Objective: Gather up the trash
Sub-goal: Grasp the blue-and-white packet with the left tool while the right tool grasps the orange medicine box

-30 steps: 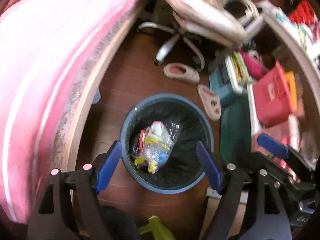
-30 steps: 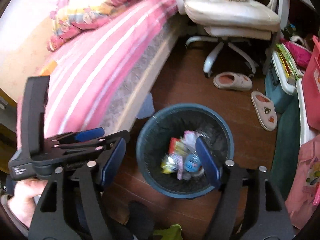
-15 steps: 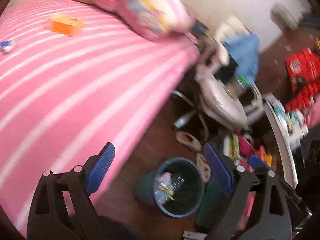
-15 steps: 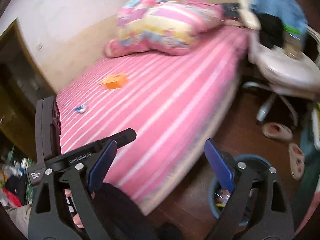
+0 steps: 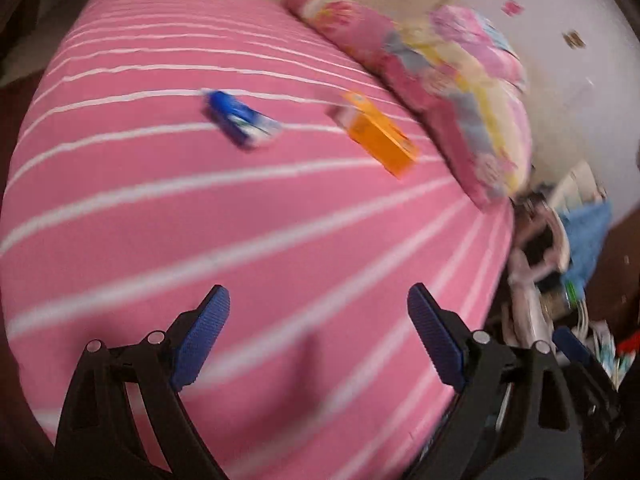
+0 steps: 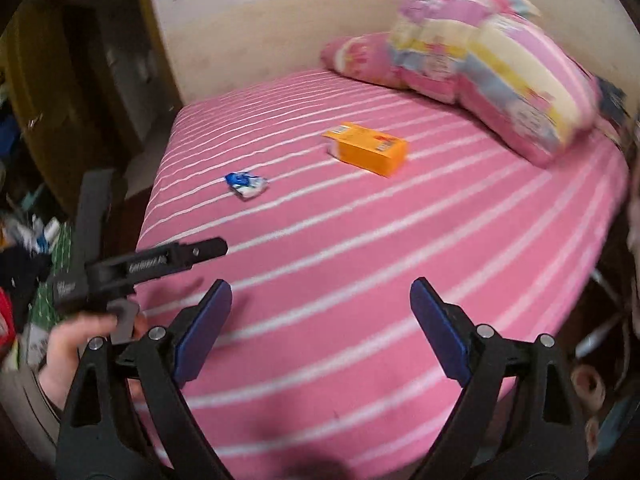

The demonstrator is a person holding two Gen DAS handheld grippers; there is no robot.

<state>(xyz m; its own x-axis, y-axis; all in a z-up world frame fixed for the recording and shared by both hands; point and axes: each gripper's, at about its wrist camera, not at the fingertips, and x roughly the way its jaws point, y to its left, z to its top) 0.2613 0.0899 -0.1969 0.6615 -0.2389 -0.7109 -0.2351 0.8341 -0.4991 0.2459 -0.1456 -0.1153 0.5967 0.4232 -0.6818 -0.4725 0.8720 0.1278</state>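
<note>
An orange carton lies on the pink striped bed, with a crumpled blue and white wrapper to its left. Both show blurred in the left wrist view, the carton to the right of the wrapper. My left gripper is open and empty over the near part of the bed. My right gripper is open and empty above the bed's near edge. The left gripper's body shows at the left of the right wrist view. The trash bin is out of view.
A folded pink patterned quilt lies at the head of the bed, also in the left wrist view. A chair with blue cloth stands right of the bed. Clutter lies on the floor at left.
Both grippers swung up from the trash bin on the floor to face the bed. The bin has left both views; the carton and wrapper are now nearer.
</note>
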